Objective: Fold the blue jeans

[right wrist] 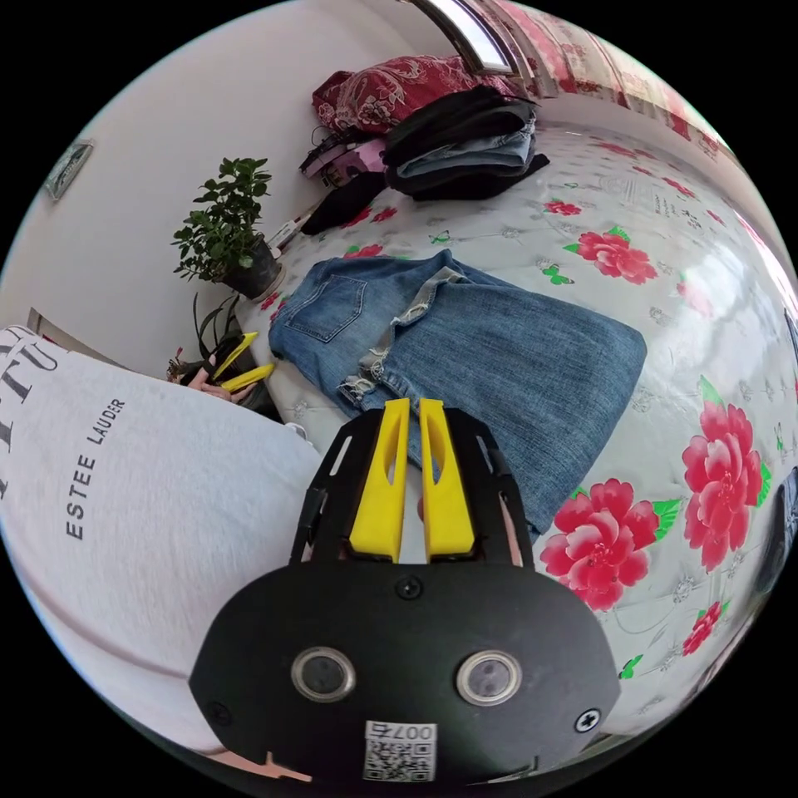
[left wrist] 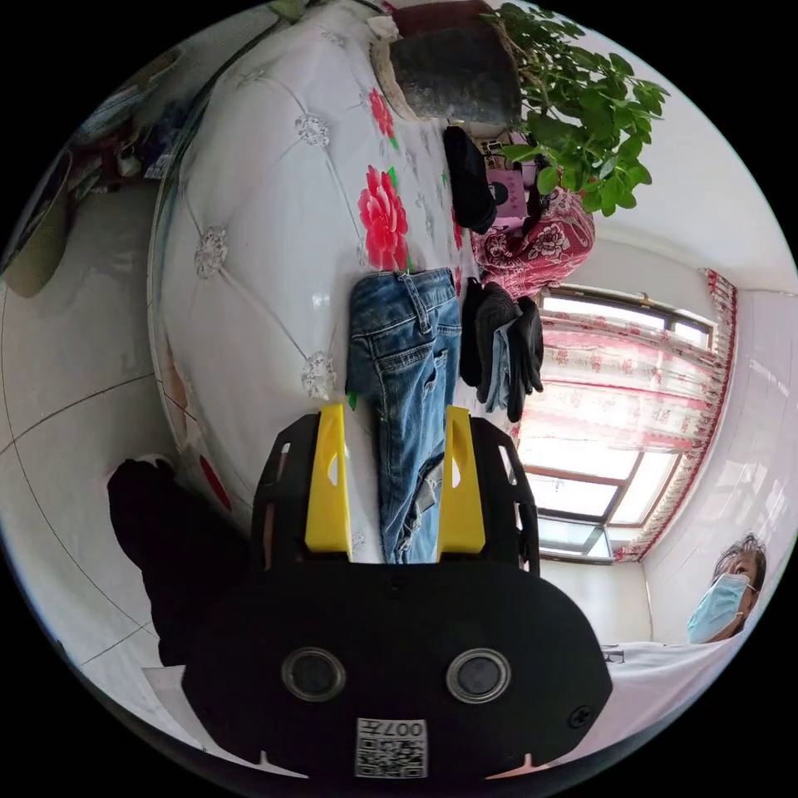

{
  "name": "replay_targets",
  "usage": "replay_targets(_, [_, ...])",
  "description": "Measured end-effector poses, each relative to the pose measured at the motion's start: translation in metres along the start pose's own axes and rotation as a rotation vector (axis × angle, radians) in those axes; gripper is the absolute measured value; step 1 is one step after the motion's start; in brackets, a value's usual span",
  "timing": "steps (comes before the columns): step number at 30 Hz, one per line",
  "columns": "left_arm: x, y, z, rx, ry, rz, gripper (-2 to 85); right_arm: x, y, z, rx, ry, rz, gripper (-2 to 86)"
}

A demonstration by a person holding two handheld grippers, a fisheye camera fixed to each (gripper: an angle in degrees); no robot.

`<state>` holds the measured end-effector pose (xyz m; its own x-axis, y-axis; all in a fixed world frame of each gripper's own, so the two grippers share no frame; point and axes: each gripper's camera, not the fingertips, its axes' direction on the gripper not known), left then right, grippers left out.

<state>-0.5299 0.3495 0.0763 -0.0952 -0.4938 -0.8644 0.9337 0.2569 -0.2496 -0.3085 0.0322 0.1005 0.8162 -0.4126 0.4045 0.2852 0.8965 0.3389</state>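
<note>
Here the blue jeans [right wrist: 465, 349] lie on the bed [right wrist: 665, 465], a white quilted cover printed with red flowers, already doubled over so that the frayed hem sits close to the waistband and back pocket. In the right gripper view the right gripper [right wrist: 409, 407] has its yellow fingers [right wrist: 384, 478] almost pressed together, with only a thin slit between them, their tips at the near edge of the denim; whether any cloth is caught in that slit cannot be told. In the left gripper view the left gripper [left wrist: 395, 416] hangs with its fingers [left wrist: 327, 482] spread wide on either side of the jeans, which run away between them; whether they touch the fabric is not clear. The same gripper shows small at the far left of the right gripper view, beside a potted plant [right wrist: 229, 224].

The main risk seems to be a one-sided pull: if the right gripper has only a thin pinch of the top layer, lifting it could peel that layer off and undo the fold. The left gripper, if it closes off-centre, could drag one leg and skew the stack. Heavy denim may also slip out of a shallow pinch. A pile of dark folded clothes [right wrist: 465, 141] sits at the far side of the bed, near enough that a wide swing could knock it.
</note>
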Motion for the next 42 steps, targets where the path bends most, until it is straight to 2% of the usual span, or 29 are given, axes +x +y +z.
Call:
replay_targets(6, [0.002, -0.026, 0.027, 0.039, 0.040, -0.011, 14.0, -0.007, -0.023, 0.000, 0.015, -0.033, -0.054, -0.2])
replay_targets(9, [0.001, -0.023, 0.034, 0.093, 0.055, -0.050, 9.0, -0.006, -0.030, -0.007, 0.046, -0.044, -0.065, -0.2])
replay_targets(11, [0.015, -0.019, 0.038, 0.115, 0.077, 0.004, 7.0, -0.002, -0.029, -0.012, 0.060, -0.034, -0.057, -0.3])
replay_targets(14, [0.080, -0.007, 0.051, 0.065, 0.055, 0.270, 5.9, 0.009, -0.024, -0.020, 0.075, -0.006, -0.030, -0.3])
replay_targets(19, [0.215, 0.057, 0.102, -0.177, 0.058, 0.832, 5.1, 0.042, -0.007, -0.045, 0.154, 0.035, 0.076, -0.3])
replay_targets(21, [0.268, 0.123, 0.138, -0.338, 0.069, 1.100, 5.1, 0.062, 0.004, -0.059, 0.205, 0.039, 0.152, -0.3])
replay_targets(24, [0.299, 0.211, 0.174, -0.482, 0.068, 1.373, 5.1, 0.086, 0.019, -0.073, 0.260, 0.051, 0.239, -0.3])
replay_targets(26, [0.296, 0.220, 0.174, -0.359, 0.065, 1.334, 5.1, 0.096, 0.027, -0.081, 0.289, 0.044, 0.280, -0.3])
replay_targets(29, [0.260, 0.161, 0.174, -0.300, 0.093, 0.999, 5.1, 0.102, 0.036, -0.091, 0.324, 0.044, 0.295, -0.2])
replay_targets(33, [0.230, 0.100, 0.132, -0.147, -0.099, 0.898, 4.8, 0.107, 0.035, -0.082, 0.258, 0.059, 0.271, 0.3])
replay_targets(37, [0.240, 0.108, 0.131, -0.235, -0.177, 0.947, 4.9, 0.095, 0.000, -0.063, 0.209, -0.037, 0.158, 3.2])
replay_targets(42, [0.289, 0.202, 0.179, -0.393, -0.055, 1.163, 5.9, -0.009, -0.112, -0.020, 0.097, -0.203, -0.308, 9.2])
